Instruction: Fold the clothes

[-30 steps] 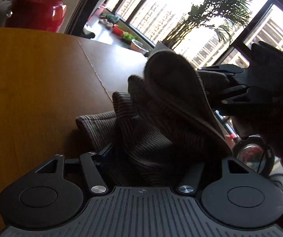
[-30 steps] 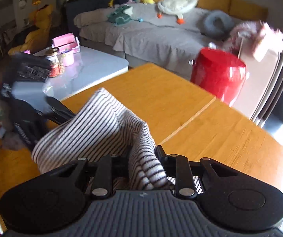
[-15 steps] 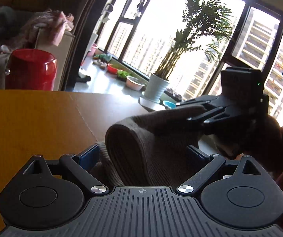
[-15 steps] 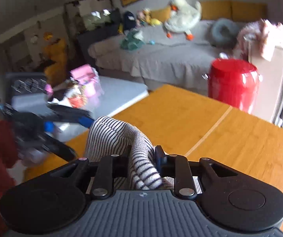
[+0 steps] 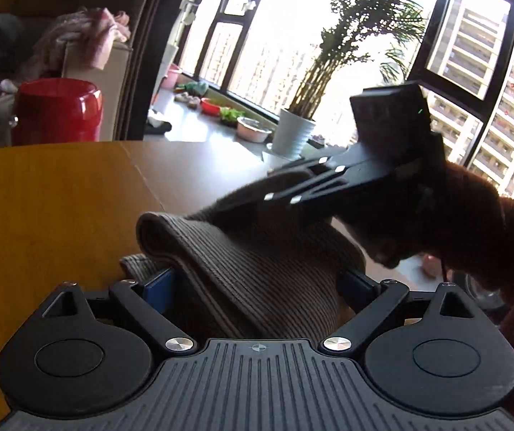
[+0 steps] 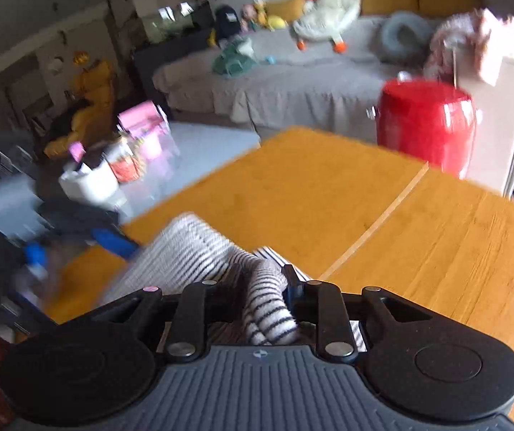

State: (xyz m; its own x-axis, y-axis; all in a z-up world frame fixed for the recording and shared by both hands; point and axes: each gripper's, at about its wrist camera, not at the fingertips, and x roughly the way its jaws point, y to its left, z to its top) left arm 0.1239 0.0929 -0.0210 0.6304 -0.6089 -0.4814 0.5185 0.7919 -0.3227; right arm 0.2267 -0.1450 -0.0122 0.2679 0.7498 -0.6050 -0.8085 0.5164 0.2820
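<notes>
1. The striped garment [image 6: 199, 251] is bunched over the wooden table [image 6: 436, 244], only partly folded.
2. It's pinched by the right gripper [image 6: 267, 309].
3. The left gripper [image 5: 257, 283] is spread wide around a fold, nothing squeezed.
4. Flattening is left.

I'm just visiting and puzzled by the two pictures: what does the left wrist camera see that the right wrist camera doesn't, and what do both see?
Only the left wrist view shows the big windows, the potted palm, and the right gripper from outside, clamped on the striped garment. Its own left gripper has its jaws wide apart around the cloth.

Only the right wrist view shows the grey sofa, the plush duck and the low white table.

Both show the garment, the wooden table and the red stool.
</notes>
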